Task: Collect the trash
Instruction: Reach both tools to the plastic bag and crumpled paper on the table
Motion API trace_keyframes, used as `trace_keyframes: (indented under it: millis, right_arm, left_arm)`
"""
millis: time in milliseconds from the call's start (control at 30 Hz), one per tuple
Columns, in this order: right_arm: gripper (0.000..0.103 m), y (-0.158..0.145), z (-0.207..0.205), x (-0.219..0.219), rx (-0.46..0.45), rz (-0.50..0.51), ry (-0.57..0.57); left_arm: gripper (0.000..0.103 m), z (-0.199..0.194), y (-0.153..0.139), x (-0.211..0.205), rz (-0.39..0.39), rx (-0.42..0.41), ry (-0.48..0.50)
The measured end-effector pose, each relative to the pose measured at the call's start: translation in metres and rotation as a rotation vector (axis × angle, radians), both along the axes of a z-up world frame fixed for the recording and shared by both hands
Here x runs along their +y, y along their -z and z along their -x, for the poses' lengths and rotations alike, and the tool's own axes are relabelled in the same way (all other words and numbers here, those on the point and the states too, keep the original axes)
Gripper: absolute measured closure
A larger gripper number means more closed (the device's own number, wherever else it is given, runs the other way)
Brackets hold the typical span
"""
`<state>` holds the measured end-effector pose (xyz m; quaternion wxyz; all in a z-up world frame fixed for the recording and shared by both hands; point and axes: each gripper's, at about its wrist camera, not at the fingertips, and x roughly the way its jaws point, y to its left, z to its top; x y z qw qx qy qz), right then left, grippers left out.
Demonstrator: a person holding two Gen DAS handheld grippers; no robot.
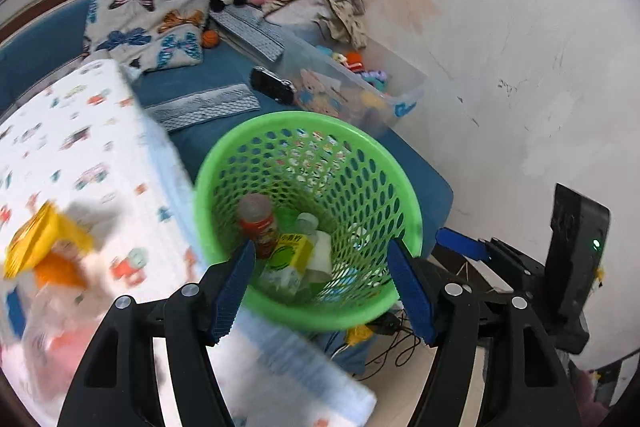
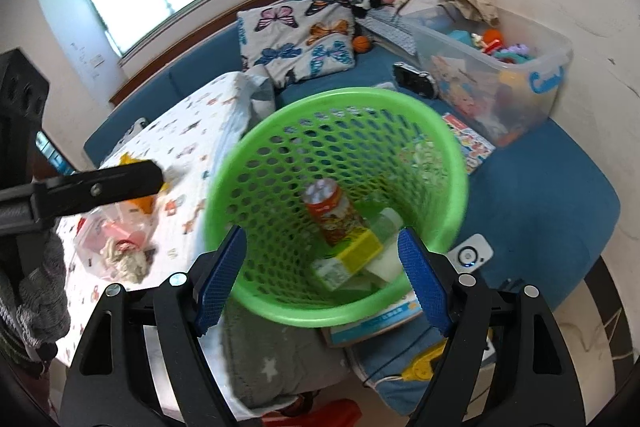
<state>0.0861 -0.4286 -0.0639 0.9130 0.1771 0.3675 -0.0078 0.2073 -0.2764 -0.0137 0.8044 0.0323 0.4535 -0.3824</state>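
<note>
Green mesh basket [image 1: 408, 195] holding trash [image 1: 288, 251]

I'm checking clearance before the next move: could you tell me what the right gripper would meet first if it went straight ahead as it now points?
Most likely the green basket: the open right gripper points into its mouth, so it would probably reach the red can and yellow carton inside, though depth is unclear.
</note>
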Motion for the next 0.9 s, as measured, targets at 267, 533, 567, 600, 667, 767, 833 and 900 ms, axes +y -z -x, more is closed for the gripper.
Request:
trace_keyframes:
  millis: [267, 533, 567, 600, 667, 767, 833, 900]
  right_arm:
    - [0.025, -0.007, -0.014, 0.045, -0.008, 0.013, -0.101]
    - [0.025, -0.004, -0.029, 0.088, -0.003, 0.007, -0.199]
    - [0.025, -0.003, -0.031, 0.094, -0.002, 0.007, -0.212]
    - [0.025, -0.003, -0.034, 0.101, 0.0, 0.008, -0.228]
    - [0.025, -0.002, -0.036, 0.11, 0.002, 0.009, -0.252]
    - [0.025, -0.001, -0.04, 0.125, 0.006, 0.018, -0.284]
    - [0.025, -0.001, -0.042, 0.131, 0.01, 0.018, -0.296]
    - [0.025, 0.0, -0.044, 0.135, 0.013, 0.02, -0.306]
  left_arm:
    - [0.037, 0.017, -0.003, 0.084, 0.007, -0.033, -0.152]
    - [0.037, 0.026, 0.006, 0.168, 0.005, -0.06, -0.352]
    - [0.037, 0.026, 0.009, 0.178, 0.002, -0.062, -0.381]
    - [0.037, 0.026, 0.012, 0.188, -0.005, -0.068, -0.407]
    - [0.037, 0.026, 0.018, 0.201, -0.013, -0.07, -0.442]
    - [0.037, 0.021, 0.031, 0.218, -0.015, -0.034, -0.484]
    - [0.037, 0.02, 0.04, 0.224, -0.023, -0.022, -0.492]
    - [0.037, 0.018, 0.045, 0.223, -0.028, -0.022, -0.486]
